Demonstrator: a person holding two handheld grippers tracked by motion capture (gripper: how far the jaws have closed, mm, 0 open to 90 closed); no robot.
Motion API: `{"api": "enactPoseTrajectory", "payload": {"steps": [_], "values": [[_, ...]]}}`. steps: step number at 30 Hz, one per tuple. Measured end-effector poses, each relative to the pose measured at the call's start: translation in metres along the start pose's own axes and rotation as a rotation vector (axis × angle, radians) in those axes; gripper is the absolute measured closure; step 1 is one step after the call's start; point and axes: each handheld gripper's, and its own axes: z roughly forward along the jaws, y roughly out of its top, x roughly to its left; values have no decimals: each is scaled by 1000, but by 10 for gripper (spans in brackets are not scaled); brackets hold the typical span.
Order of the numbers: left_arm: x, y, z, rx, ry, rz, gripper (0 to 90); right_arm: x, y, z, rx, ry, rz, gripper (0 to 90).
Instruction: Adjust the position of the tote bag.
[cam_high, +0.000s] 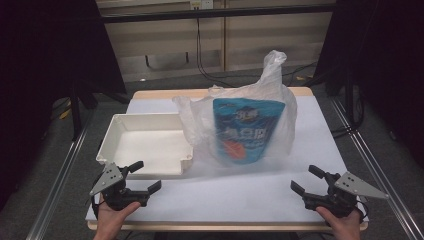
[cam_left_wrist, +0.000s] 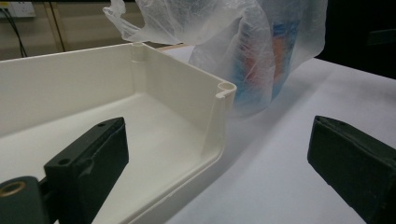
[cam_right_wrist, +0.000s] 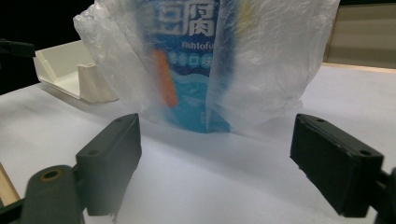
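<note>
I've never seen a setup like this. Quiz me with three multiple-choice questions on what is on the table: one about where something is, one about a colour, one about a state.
1. Where is the blue pouch?
A. in the white tray
B. inside the clear plastic bag
C. between the left gripper's jaws

2. What colour is the tray?
A. white
B. red
C. black

3. How do both grippers' jaws stand?
A. clamped on the bag
C. shut on the tray
B. open, holding nothing

Answers:
1 B: the plastic bag wraps around the pouch, which stands beside the tray.
2 A: its walls and floor are white.
3 B: left gripper and right gripper show apart jaws with only table between them.
</note>
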Motion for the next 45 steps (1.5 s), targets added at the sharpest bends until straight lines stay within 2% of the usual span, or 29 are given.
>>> {"api": "enactPoseTrajectory", "payload": {"steps": [3,7,9,11,13,16,19,20,22,25,26,28,32,33,34,38,39,40,42,44,45], "values": [[-1,2,1,4,-22,4,68,1,3,1,4,5,1,192],[-1,4,0,-10,-9,-3,92,4,11,4,6,2,-22,227],[1,5,0,0,-13,-1,94,6,14,6,10,-2,-35,248],[3,6,2,2,-14,-13,105,6,17,9,41,3,-33,282],[4,6,5,22,-14,-5,103,5,20,14,97,15,-56,314],[5,5,9,47,-20,2,104,5,20,20,145,54,-58,350],[5,6,10,62,-16,-3,126,4,22,22,173,72,-48,383],[5,7,10,59,-22,-13,130,3,24,21,179,75,-51,395],[4,9,11,57,-21,-3,131,1,28,21,196,53,-39,416],[3,13,16,61,-29,-2,127,-2,32,22,199,54,-29,425],[3,16,21,63,-53,2,128,-3,33,22,198,52,-25,424],[3,19,25,83,-34,35,129,-4,35,22,197,60,-27,416],[7,24,31,85,-38,30,144,-7,43,21,188,57,-27,402],[8,27,32,92,-32,41,147,-9,46,21,182,60,-28,393],[11,31,35,88,-28,43,155,-14,52,22,166,78,-24,400],[15,36,38,80,-35,38,180,-19,62,23,153,77,-29,425],[17,38,39,82,-37,32,180,-23,70,25,148,78,-39,436],[19,40,41,84,-23,27,180,-24,74,26,146,79,-44,440],[21,41,41,88,-27,29,186,-25,77,27,139,83,-45,442],[22,45,42,91,-18,22,186,-28,90,30,141,84,-61,451],[23,50,42,74,-27,24,189,-29,94,31,145,88,-60,459]]}}
